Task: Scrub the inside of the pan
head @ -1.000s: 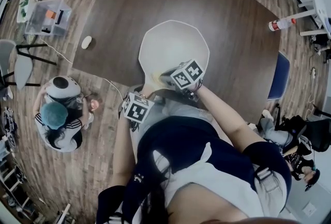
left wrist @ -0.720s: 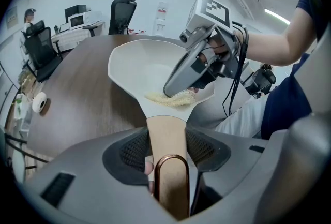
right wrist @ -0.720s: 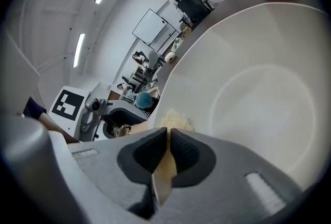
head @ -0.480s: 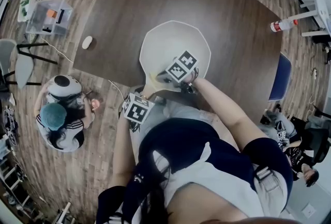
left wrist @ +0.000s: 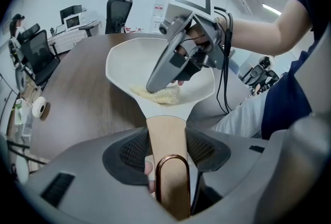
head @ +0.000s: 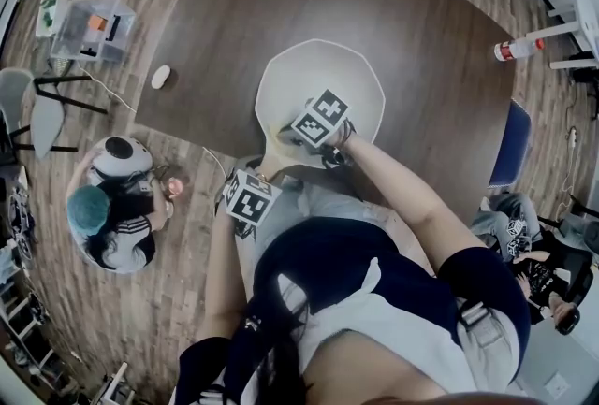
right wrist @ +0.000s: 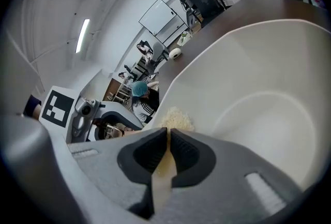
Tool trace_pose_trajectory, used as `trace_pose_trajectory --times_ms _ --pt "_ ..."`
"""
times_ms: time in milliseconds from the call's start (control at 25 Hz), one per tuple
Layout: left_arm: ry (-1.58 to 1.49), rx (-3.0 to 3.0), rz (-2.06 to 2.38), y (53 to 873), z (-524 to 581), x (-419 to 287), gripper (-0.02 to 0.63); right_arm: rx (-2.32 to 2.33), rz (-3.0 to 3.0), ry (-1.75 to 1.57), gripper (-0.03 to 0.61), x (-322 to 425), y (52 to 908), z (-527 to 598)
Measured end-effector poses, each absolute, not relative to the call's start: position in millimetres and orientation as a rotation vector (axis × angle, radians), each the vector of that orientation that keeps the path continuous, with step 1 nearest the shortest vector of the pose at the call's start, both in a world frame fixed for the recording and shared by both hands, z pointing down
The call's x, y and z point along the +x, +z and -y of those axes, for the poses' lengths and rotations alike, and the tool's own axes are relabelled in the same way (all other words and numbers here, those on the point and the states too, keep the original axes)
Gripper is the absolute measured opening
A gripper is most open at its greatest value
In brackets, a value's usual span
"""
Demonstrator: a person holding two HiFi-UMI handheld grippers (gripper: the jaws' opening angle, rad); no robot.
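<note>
1. So, the white pan [head: 318, 76] sits open side up on the dark wood table [head: 234, 20], at the table edge nearest the person.
2. The left gripper [left wrist: 166, 148] is clamped on the pan's wooden handle [left wrist: 165, 132], one jaw on each side, right by the copper hanging loop [left wrist: 172, 158] at the end of the handle.
3. The right gripper [right wrist: 168, 145] has its jaws pinched nearly together on a thin yellowish scrub pad [right wrist: 176, 118]. The pad is pressed to the pan's inside, on the floor next to where the handle joins.
4. The step looks like scrubbing, with only the handle side of the pan under the pad so far.
5. To do it well, the left clamp should hold firm so the pan can't spin or slide under the pushing.
6. The pad should lie flat, so the pad rubs the coating and the hard jaw tips don't.
7. Short overlapping strokes from the handle side toward the pan's far rim, then up the walls, would probably cover it. The pad is held by a thin edge, so heavy dragging might pull it free.
8. The pan's long axis runs from handle to far rim: the handle points back at the person and the bowl points away across the table.
</note>
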State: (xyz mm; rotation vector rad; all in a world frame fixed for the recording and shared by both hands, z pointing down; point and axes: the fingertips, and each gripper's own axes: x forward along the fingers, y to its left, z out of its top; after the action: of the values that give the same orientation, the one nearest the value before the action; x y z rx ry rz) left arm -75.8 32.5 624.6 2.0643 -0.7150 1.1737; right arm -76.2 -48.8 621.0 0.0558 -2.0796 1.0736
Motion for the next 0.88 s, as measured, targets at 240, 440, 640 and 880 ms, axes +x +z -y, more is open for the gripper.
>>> trace_pose_trajectory --times_ms 240,440,640,880 --pt "1.191 2.061 0.705 625 -32 -73 0.225 0.125 2.124 1.077 0.018 -80 623 66" --pt "1.195 2.060 0.709 626 -32 -76 0.225 0.169 2.162 0.997 0.018 -86 623 74" --pt "1.197 2.065 0.711 626 -33 -76 0.225 0.218 2.218 0.900 0.018 -91 622 87" --pt "1.200 2.069 0.711 625 -33 -74 0.225 0.234 2.265 0.866 0.018 -92 622 100"
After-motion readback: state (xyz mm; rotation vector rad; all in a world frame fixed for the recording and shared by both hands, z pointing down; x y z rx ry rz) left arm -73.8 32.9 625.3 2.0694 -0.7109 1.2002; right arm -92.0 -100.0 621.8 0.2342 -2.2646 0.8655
